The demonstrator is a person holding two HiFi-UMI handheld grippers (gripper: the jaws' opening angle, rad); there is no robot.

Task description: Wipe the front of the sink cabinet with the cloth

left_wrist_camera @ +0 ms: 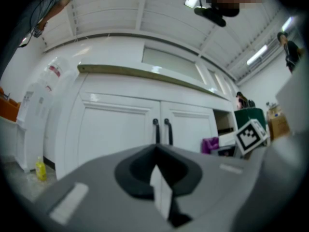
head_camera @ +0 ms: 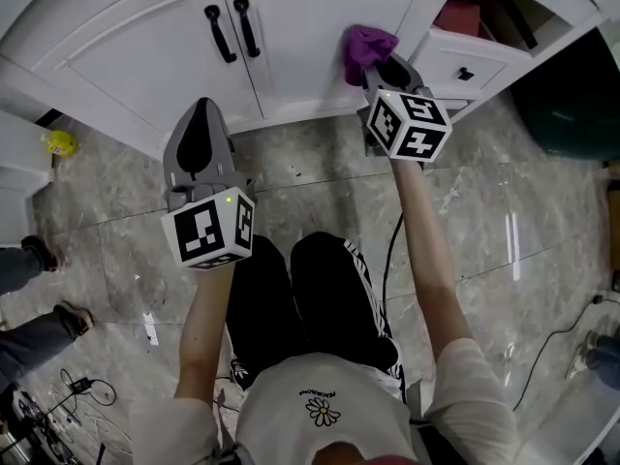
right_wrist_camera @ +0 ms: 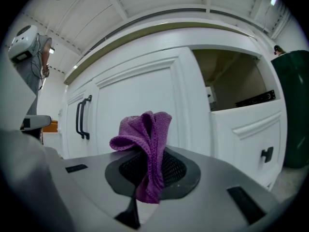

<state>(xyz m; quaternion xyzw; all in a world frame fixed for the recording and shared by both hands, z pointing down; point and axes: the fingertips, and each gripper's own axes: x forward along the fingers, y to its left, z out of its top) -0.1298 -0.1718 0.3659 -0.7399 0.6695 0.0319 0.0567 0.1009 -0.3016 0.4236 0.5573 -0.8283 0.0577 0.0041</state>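
Observation:
A purple cloth [head_camera: 365, 50] [right_wrist_camera: 145, 149] sticks up bunched from my right gripper [head_camera: 387, 74] [right_wrist_camera: 145, 178], which is shut on it close to the right door [head_camera: 320, 17] [right_wrist_camera: 140, 105] of the white sink cabinet. Whether the cloth touches the door I cannot tell. My left gripper [head_camera: 200, 143] [left_wrist_camera: 157, 180] is shut with nothing in it, held back from the left door [head_camera: 126, 42] [left_wrist_camera: 113, 132]. Two black handles [head_camera: 232, 29] [left_wrist_camera: 161, 131] sit where the doors meet. The cloth [left_wrist_camera: 210, 144] and the right gripper's marker cube [left_wrist_camera: 251, 135] show in the left gripper view.
Right of the doors are an open compartment [head_camera: 504, 13] [right_wrist_camera: 231, 86] and a drawer with a black knob [head_camera: 465, 74] [right_wrist_camera: 266, 153]. A dark green bin [head_camera: 572, 105] stands at far right. A yellow bottle [head_camera: 60, 142] sits on the floor left; bystanders' feet [head_camera: 39, 255] and cables [head_camera: 77, 390] lie nearby.

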